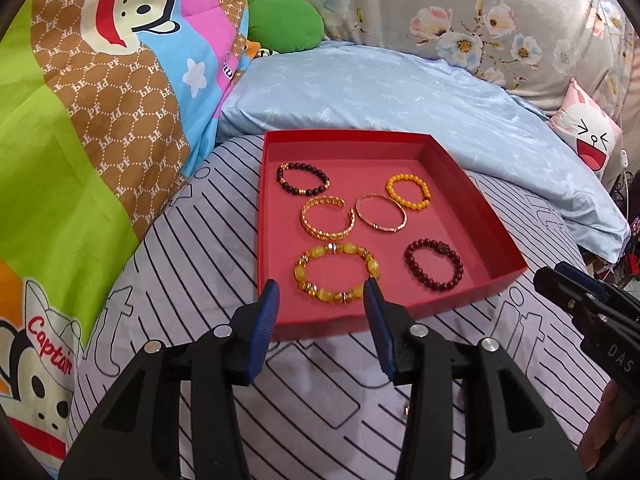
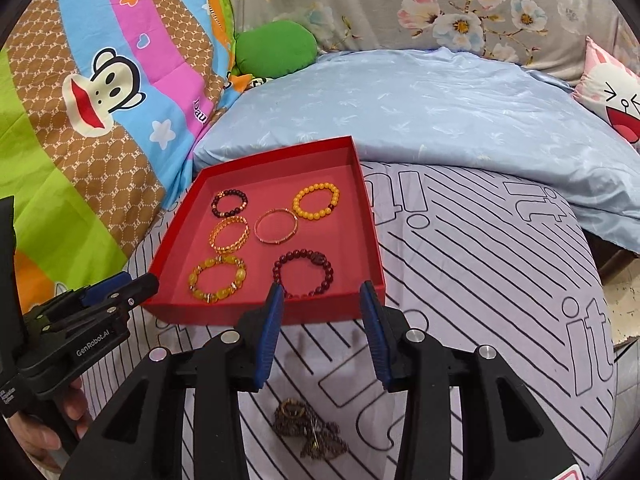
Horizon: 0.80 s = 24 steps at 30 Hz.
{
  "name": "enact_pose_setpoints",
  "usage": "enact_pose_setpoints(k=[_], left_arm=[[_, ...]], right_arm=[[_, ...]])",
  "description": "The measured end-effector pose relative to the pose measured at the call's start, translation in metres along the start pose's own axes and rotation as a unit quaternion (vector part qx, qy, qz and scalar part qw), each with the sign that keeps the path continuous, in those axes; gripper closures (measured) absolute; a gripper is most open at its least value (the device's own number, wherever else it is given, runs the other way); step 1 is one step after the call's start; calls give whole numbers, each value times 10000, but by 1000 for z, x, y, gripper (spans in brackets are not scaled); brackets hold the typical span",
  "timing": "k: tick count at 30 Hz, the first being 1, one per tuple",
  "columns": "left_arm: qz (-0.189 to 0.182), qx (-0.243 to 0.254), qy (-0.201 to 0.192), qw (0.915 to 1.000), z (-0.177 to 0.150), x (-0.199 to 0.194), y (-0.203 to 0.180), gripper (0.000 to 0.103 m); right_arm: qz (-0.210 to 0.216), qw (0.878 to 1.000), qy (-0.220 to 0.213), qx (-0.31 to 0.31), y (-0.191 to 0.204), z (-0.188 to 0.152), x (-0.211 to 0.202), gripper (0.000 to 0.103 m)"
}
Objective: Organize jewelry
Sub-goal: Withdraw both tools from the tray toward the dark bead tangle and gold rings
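A red box (image 1: 472, 216) is set on a striped sheet (image 1: 320, 380) on a bed. Six bracelets are laid flat inside it, none stacked. At the far side a dark bracelet (image 1: 303, 179) and an orange bracelet (image 1: 408, 191) are seen. In the middle a gold cuff (image 1: 328, 218) lies just beside a thin bangle (image 1: 380, 213), and the bangle touches the orange bracelet. At the near side a big yellow bracelet (image 1: 336, 274) and a dark red bracelet (image 1: 434, 266) are placed apart.

The left claw (image 1: 322, 304) is held open above the near edge of the box, over the yellow bracelet. Nothing is gripped by it.

The right claw (image 2: 322, 308) is held open too, by the near right corner of the box. Nothing is gripped by it. A brown bead string (image 2: 310, 430) is piled on the sheet outside the box, under this claw.

A blue pillow (image 1: 400, 92) is seen behind the box, and a cartoon quilt (image 1: 80, 120) to its left.
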<state>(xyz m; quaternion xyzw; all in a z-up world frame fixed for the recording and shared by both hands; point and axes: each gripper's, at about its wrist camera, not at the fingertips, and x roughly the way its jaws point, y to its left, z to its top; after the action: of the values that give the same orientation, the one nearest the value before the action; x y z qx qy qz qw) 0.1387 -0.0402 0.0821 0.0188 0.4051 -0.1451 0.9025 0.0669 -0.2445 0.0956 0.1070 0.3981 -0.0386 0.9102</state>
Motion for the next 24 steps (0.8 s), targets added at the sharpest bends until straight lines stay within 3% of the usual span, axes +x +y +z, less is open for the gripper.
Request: enact_pose_setpoints(k=[17, 24], left_arm=[[-105, 18, 433, 9990, -70, -17, -8, 61], [-285, 12, 694, 9972, -96, -17, -15, 61]], right_arm=[[22, 9983, 569, -126, -3, -87, -19, 64], [83, 9970, 775, -15, -7, -106, -17, 65]])
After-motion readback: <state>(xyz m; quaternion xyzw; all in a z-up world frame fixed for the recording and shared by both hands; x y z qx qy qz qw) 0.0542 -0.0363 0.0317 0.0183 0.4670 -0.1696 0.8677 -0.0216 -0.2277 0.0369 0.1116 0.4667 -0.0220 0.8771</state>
